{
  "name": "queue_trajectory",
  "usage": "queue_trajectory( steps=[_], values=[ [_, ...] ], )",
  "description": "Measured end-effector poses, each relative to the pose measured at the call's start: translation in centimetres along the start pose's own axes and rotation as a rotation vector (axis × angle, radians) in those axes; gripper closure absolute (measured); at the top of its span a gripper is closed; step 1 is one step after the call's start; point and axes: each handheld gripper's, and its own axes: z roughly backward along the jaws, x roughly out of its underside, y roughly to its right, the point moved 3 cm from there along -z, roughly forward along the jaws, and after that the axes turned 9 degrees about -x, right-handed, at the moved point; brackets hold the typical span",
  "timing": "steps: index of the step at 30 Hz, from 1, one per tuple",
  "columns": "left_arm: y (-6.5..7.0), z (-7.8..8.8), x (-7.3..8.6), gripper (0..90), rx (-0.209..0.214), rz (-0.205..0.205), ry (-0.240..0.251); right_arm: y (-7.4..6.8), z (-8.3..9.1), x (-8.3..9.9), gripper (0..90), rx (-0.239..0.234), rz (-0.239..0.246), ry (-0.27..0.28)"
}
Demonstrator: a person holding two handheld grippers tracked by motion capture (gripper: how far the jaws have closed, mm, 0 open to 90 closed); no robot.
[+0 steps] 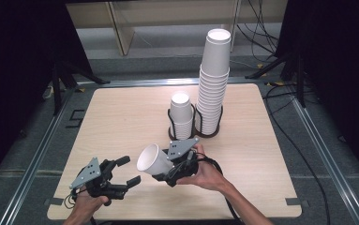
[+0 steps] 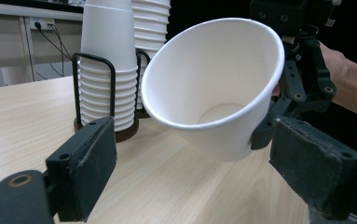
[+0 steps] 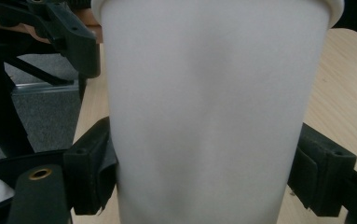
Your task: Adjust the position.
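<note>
White paper cup (image 1: 152,159): clamped by its lower body in the right claw (image 1: 164,169), tipped sideways above the table (image 1: 121,117), mouth toward the left claw (image 1: 129,171), likely for a handover. Left claw: parted, empty. Two cup stacks (image 1: 212,84) in a wire holder (image 1: 195,126) behind.

No lettering, label, brand, number or sign can be read anywhere in these views; the white paper cups (image 1: 154,158) and the worktop (image 1: 121,122) are blank.
</note>
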Motion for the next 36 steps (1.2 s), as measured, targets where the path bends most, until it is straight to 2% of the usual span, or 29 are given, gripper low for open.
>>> queue_trajectory(
  steps=[1,6,11,13,22,25,31,32,36],
  values=[
    [0.1,-0.2,0.0,14.3,0.005,0.006,0.01,-0.1,-0.1,0.0,20.8,-0.002,0.0,0.003],
    [0.3,-0.5,0.2,14.4,-0.002,0.039,-0.013,-0.5,-0.8,0.0,20.8,-0.022,-0.005,0.028],
    [0.5,-0.7,0.2,13.0,0.018,0.033,-0.01,-0.7,-1.2,-0.1,20.8,-0.022,0.015,0.036],
    [0.6,-0.8,0.2,12.3,0.023,0.031,-0.012,-0.9,-1.5,-0.1,20.7,-0.027,0.006,0.034],
    [0.9,-0.9,0.2,3.2,0.021,0.031,-0.01,-1.5,-2.9,0.0,20.7,-0.058,0.029,0.034],
    [0.9,-1.0,0.2,2.3,0.025,0.026,-0.014,-1.7,-3.3,0.1,20.7,-0.07,0.016,0.038],
    [1.0,-1.1,0.2,0.2,0.035,0.021,-0.012,-2.1,-3.9,-0.1,20.7,-0.085,0.035,0.052],
    [1.0,-1.1,0.2,0.0,0.042,0.024,-0.001,-2.2,-4.0,-0.1,20.7,-0.085,0.036,0.056],
    [1.1,-1.0,0.1,0.9,0.042,0.009,-0.006,-2.4,-4.3,0.0,20.6,-0.102,0.03,0.056]
  ],
)
